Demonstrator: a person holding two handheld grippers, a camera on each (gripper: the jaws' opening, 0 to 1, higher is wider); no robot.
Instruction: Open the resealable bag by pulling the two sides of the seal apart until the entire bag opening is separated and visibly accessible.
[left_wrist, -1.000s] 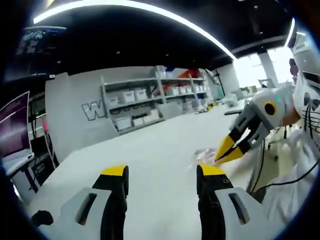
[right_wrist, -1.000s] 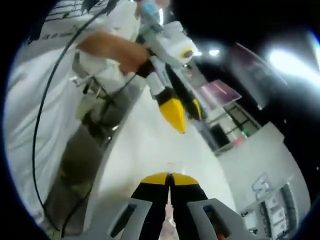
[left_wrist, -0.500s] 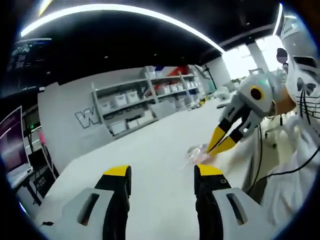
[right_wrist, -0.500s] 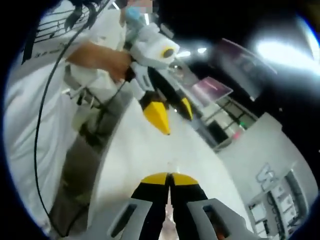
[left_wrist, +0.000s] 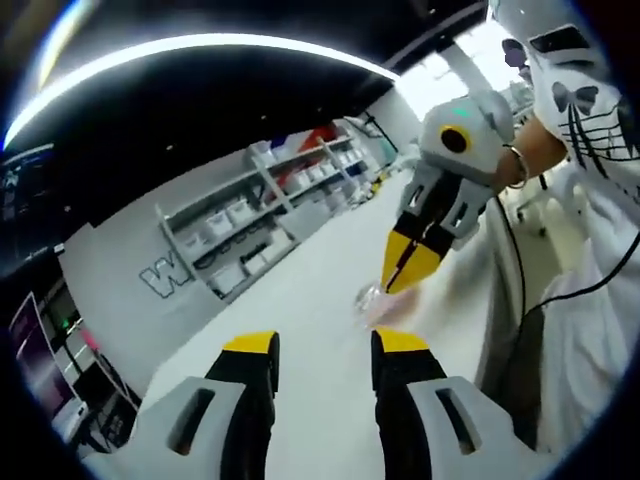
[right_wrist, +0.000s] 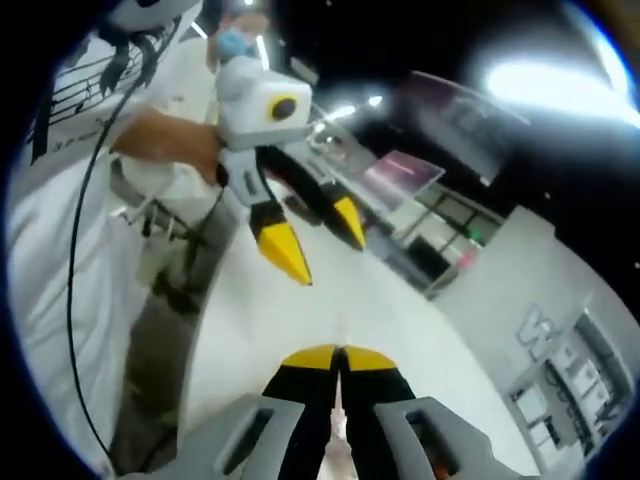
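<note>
My right gripper (right_wrist: 338, 357) is shut on the top edge of a clear resealable bag (left_wrist: 378, 303), which hangs crumpled and blurred just above the white table (left_wrist: 300, 300). In the left gripper view the right gripper (left_wrist: 408, 268) comes in from the upper right, with its yellow tips pinched together on the bag. My left gripper (left_wrist: 325, 345) stands open a little short of the bag and holds nothing. In the right gripper view the left gripper (right_wrist: 318, 238) hovers over the table (right_wrist: 260, 320), jaws apart, ahead and to the left of my shut jaws.
Shelves with white bins (left_wrist: 290, 200) line the far wall. A monitor (right_wrist: 400, 175) stands at the table's far end. The person in a white shirt (left_wrist: 590, 200) stands at the table's edge, and a black cable (right_wrist: 85, 280) hangs from the gripper.
Both views have tilted and shifted. The left gripper has come closer to the bag and its jaws stay apart. The right gripper keeps its hold on the bag.
</note>
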